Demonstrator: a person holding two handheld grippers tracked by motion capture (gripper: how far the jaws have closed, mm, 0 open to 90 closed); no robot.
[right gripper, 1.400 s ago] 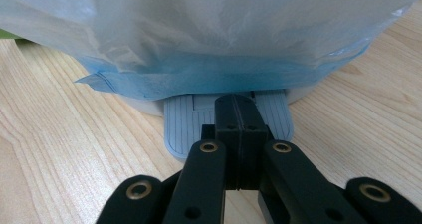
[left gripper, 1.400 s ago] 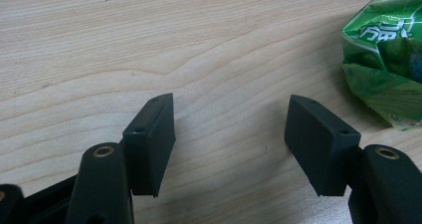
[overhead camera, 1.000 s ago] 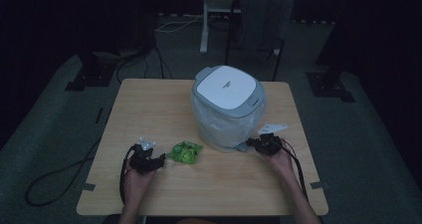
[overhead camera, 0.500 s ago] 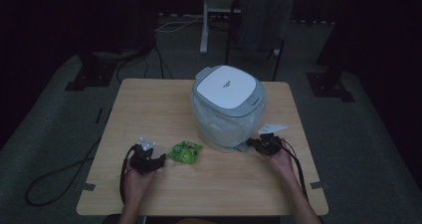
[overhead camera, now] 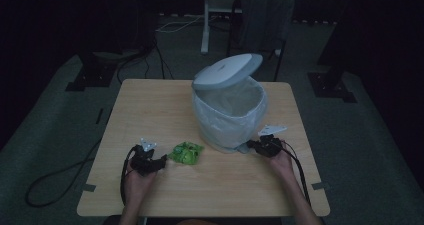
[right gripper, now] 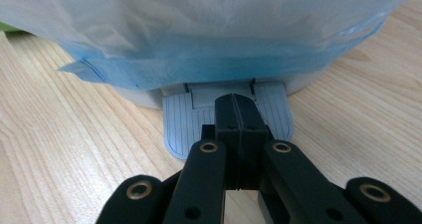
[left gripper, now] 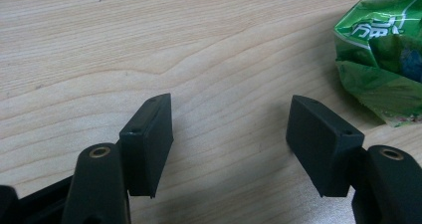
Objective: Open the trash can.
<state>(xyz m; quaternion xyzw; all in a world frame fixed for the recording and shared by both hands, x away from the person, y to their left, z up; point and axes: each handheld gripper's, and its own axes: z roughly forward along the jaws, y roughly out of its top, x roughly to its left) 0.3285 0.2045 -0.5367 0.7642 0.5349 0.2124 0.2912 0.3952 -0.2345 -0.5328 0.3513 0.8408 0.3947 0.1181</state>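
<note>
A white pedal bin point(overhead camera: 230, 117) lined with a pale blue bag stands right of the table's middle, its lid point(overhead camera: 227, 71) tilted up and open. My right gripper point(overhead camera: 256, 146) lies at the bin's near right foot. In the right gripper view its jaws are shut together point(right gripper: 238, 104) and their tips rest on the grey ribbed pedal point(right gripper: 179, 122). A crumpled green packet point(overhead camera: 186, 152) lies on the wood left of the bin. My left gripper point(overhead camera: 162, 161) sits just left of it, open with nothing between its jaws point(left gripper: 231, 134). The packet point(left gripper: 383, 55) lies beyond the right jaw.
The wooden table point(overhead camera: 150, 105) is bare at the back left. A chair point(overhead camera: 262, 15) and a white stand point(overhead camera: 207, 15) are on the floor behind it. Cables point(overhead camera: 55, 180) trail off the table's left side.
The bin's lid was flat and closed in both earlier frames; now it has swung up and stands open. Both hands stay where they were.
</note>
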